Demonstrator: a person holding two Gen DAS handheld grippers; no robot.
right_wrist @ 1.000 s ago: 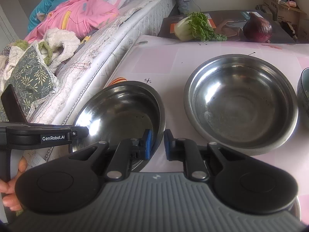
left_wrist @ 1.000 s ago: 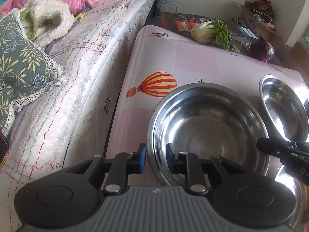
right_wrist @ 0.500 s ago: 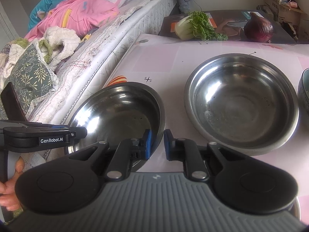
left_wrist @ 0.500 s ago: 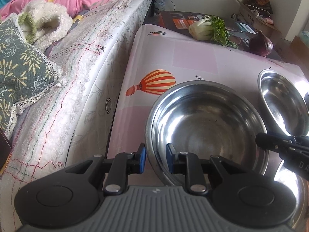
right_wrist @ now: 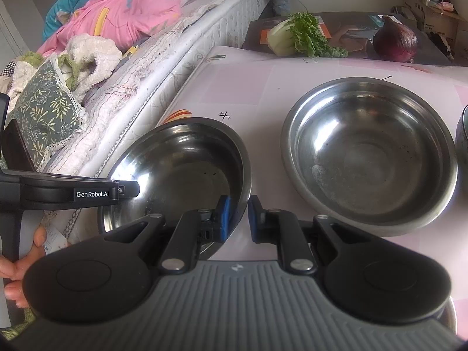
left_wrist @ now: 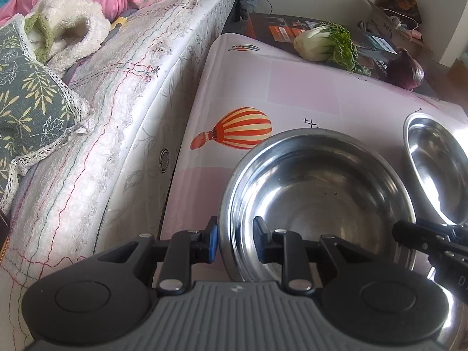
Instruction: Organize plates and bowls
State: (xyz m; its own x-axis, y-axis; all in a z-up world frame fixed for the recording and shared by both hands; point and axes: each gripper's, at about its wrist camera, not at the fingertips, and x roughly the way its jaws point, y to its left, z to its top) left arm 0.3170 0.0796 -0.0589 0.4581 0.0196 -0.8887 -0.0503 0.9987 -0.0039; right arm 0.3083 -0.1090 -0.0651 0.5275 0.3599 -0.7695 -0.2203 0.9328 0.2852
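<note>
A steel bowl (left_wrist: 318, 201) is seen at the near left part of the table (left_wrist: 292, 87), close to the table's edge beside the bed (left_wrist: 140, 96), and it is gripped from two sides. Its near-left rim is straddled by the left gripper (left_wrist: 235, 242), one finger outside the wall and one inside; the rim is held between the pads, though how firmly they press cannot be told. The opposite rim is clamped by the right gripper (right_wrist: 237, 219), whose fingers are drawn nearly together on the thin wall. Both tools are angled steeply downward. In the right wrist view the left gripper's body is seen reaching in from the left edge, held by a hand (right_wrist: 20, 266) at the lower left. Nothing is contained in the held bowl apart from a few dark specks.

A second steel bowl (right_wrist: 368, 152) is placed just beside the first, to its right, flat on the table and apart from both tools; only faint marks are seen on its bottom. The edge of a further dark vessel (right_wrist: 462, 134) is cut off at the right border.

Beyond the table's far edge, a leafy cabbage (right_wrist: 298, 35) and a red onion (right_wrist: 395, 41) are laid on a dark surface. A hot-air balloon print (left_wrist: 237, 128) is shown on the tablecloth beside the held bowl. On the bed, a leaf-patterned cushion (left_wrist: 29, 105), a white fleece (left_wrist: 70, 32) and pink bedding (right_wrist: 122, 14) are heaped.
</note>
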